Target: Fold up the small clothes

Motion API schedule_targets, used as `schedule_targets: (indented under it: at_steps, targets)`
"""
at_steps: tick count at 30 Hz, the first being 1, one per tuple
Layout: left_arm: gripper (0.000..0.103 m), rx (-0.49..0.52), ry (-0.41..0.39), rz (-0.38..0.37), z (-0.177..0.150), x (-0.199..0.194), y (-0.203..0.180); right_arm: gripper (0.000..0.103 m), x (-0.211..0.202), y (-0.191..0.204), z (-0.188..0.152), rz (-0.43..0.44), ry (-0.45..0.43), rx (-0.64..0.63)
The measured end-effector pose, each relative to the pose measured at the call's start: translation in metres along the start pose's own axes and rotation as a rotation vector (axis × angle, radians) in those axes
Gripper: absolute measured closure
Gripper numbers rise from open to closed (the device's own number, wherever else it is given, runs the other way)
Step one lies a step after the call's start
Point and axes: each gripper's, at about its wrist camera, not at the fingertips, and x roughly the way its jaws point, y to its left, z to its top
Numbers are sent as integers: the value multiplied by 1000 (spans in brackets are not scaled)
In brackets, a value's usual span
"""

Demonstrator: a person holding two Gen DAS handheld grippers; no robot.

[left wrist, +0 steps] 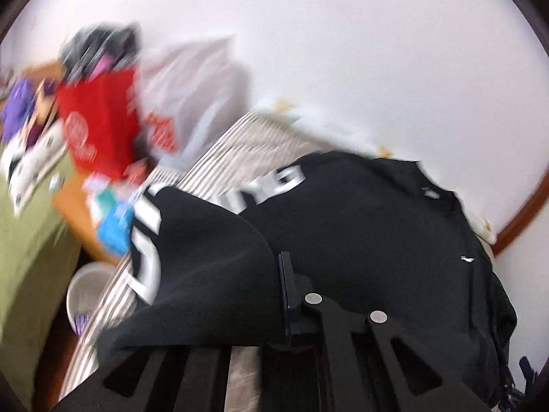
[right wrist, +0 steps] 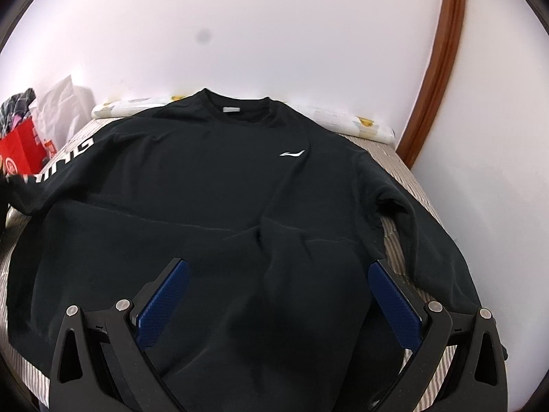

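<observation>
Pinching the lettered sleeve of the black crew-neck cotton sweatshirt (right wrist: 206, 178) spread flat on the striped bed (right wrist: 394, 161), my left hand-held gripper (left wrist: 288, 295) should carry it toward three o'clock across the chest while my right hand-held gripper (right wrist: 278, 295) hovers spread over the hem.

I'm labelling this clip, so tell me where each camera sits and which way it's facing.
Left wrist: rides the left gripper, angled down across the bed toward a red bag; its jaws are shut on the black sweatshirt.
Right wrist: rides the right gripper, looking down along the sweatshirt toward its collar; its blue pads stand open.
Shared: the sweatshirt, striped sheet, red bag.
</observation>
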Motion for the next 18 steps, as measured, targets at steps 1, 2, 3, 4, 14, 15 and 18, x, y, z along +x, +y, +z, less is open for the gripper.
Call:
schedule_targets:
  at_steps: [1,2,3,4,14,15,18]
  targets:
    - [96,24,-9,-10,6,-2,-14,0,1,-5,1,4,-4,12]
    - [96,51,-17,-27,12,-2,-30,0,3,-10,2,7,-5,23]
    - [96,68,-22,-43,17,-1,-43,0,4,-14,3,7,-4,30]
    - [96,94,-27,-64,21,0,-62,0,6,-19,5,4,-6,34]
    - [96,299,38,-210,11,29,-218,0,14,-84,6,-31,-34,111]
    - [96,314,49,-223,6,33,-231,0,16,-90,3,-35,-27,119]
    - [96,359,93,-242,-9,48,-266,0,23,-102,-6,-54,-7,131]
